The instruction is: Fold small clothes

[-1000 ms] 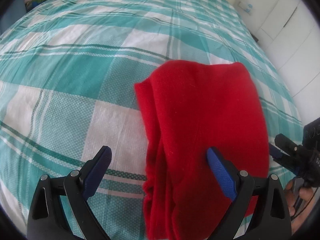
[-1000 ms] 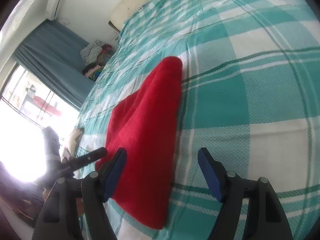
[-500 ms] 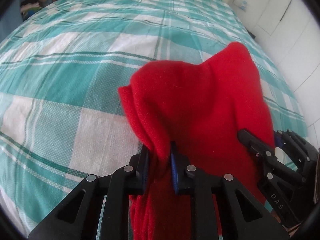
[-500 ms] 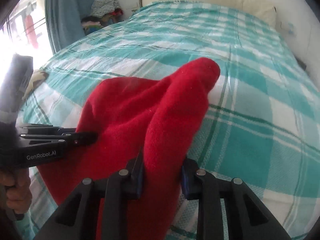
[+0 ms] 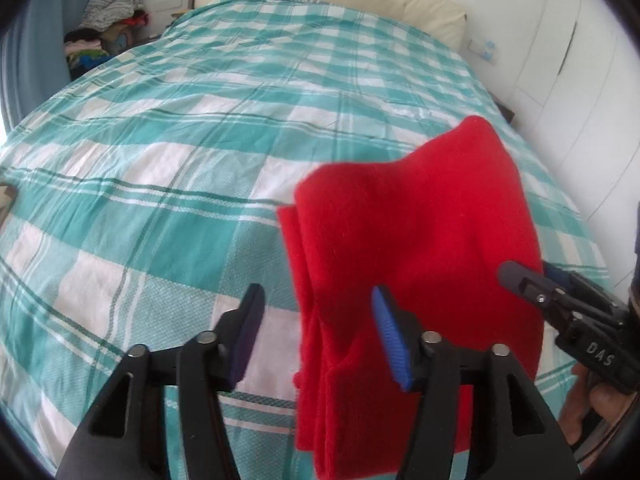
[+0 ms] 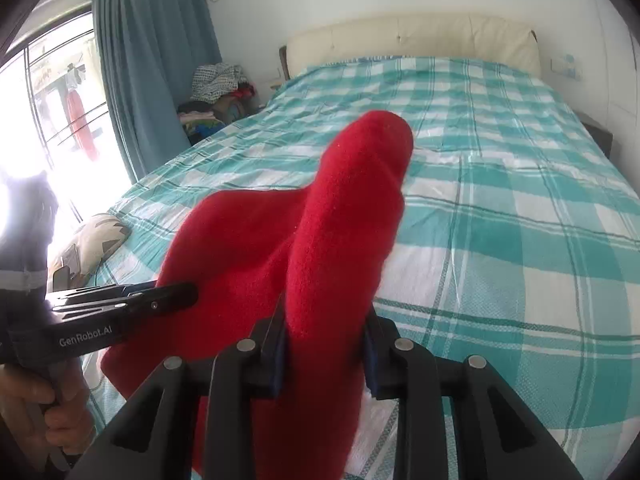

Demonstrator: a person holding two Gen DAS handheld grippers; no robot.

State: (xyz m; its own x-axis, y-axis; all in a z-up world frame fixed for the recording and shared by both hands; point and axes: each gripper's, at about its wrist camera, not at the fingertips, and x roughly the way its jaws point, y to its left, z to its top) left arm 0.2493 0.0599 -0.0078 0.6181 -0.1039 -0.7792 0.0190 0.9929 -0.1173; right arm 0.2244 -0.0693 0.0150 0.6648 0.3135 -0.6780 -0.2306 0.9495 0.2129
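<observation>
Left wrist view: the left tool (image 5: 318,330) occupies the lower centre of the frame with its fingers spread. The blue-padded finger (image 5: 390,336) lies against the red cloth (image 5: 416,248); the dark finger (image 5: 246,330) stands apart from it, over the bed (image 5: 168,168). The cloth fills the centre right of the frame, folded in several layers whose edges show along its left side, and hangs down to the bottom edge. At the right edge the right tool (image 5: 528,278) meets the cloth's right margin, with part of a hand (image 5: 588,400) below it.

Right wrist view: the right tool (image 6: 324,344) sits at lower centre, its fingers pressed onto a thick fold of the cloth (image 6: 344,240) and pinching it. The fold rises from the fingers toward the frame's centre and ends in a rounded tip, raised above the bed (image 6: 520,208). The rest of the cloth spreads to the left. The left tool (image 6: 168,296) enters from the left edge with its tip at the cloth's left margin; whether it touches the cloth cannot be told here. The hand (image 6: 48,408) gripping its handle shows at lower left.

Background: a teal-and-white checked sheet covers the bed, a cream headboard (image 6: 412,36) runs along the top, a blue curtain (image 6: 156,64) hangs at upper left, and a clothes pile (image 6: 216,92) lies beside it.
</observation>
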